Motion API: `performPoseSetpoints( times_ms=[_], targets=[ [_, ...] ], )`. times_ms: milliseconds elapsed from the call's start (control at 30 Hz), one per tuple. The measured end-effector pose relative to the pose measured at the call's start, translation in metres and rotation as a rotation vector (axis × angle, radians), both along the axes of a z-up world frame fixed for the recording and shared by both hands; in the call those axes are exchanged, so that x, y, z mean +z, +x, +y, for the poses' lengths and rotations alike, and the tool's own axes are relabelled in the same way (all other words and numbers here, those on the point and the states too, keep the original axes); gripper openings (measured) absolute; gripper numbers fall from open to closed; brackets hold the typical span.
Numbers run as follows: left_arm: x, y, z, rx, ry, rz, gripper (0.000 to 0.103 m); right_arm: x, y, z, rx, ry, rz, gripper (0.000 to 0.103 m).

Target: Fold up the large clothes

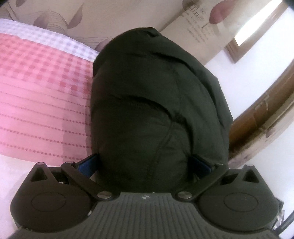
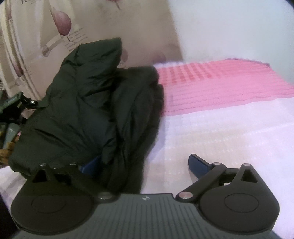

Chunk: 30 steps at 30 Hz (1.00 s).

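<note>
Left tongs (image 1: 143, 165) grasping one jacket (image 1: 156, 103) | right tongs (image 2: 145, 163) released | one bedspread (image 2: 220, 88)

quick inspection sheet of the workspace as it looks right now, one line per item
surface: bed with a pink and white checked cover, part bare.
job's things: dark puffy jacket, bunched in thick folds at the bed's edge.
clutter: a few small items off the bed's left edge in the right wrist view, too blurred to name.
grippers: left tongs spread wide around a thick bundle of the jacket, grip unclear; right tongs open, left finger tucked in the jacket, right finger over bare cover.
cables: nothing seen.
surroundings: leaf-patterned wallpaper, brown wooden frame.
</note>
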<state>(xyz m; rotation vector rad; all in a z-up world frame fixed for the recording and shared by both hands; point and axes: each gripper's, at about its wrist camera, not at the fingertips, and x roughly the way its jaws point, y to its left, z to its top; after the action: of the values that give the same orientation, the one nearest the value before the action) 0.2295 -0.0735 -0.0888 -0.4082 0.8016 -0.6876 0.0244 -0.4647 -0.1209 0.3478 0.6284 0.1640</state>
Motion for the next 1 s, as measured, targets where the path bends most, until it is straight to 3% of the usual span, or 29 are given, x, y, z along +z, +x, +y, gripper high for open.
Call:
performPoseSetpoints(
  times_ms=[200, 367, 667, 833, 967, 1000],
  targets=[
    [0.002, 0.002, -0.003, -0.039, 0.036, -0.019, 0.103, 0.008, 0.031, -0.025, 0.076, 0.193, 0.022, 0.103],
    [0.001, 0.006, -0.003, -0.049, 0.035, -0.02, 0.103, 0.005, 0.083, -0.032, 0.133, 0.33, 0.086, 0.103],
    [-0.016, 0.032, 0.008, -0.131, -0.048, 0.033, 0.103, -0.005, 0.121, -0.014, 0.236, 0.333, 0.102, 0.103],
    [-0.018, 0.033, 0.001, -0.153, -0.047, 0.031, 0.103, -0.006, 0.127, -0.007, 0.275, 0.343, 0.102, 0.102],
    [-0.015, 0.021, -0.003, -0.143, -0.03, -0.04, 0.1, -0.009, 0.121, 0.003, 0.285, 0.363, 0.063, 0.068],
    [-0.013, 0.017, -0.004, -0.132, -0.028, -0.062, 0.097, -0.008, 0.117, 0.005, 0.273, 0.364, 0.05, 0.066]
  ],
)
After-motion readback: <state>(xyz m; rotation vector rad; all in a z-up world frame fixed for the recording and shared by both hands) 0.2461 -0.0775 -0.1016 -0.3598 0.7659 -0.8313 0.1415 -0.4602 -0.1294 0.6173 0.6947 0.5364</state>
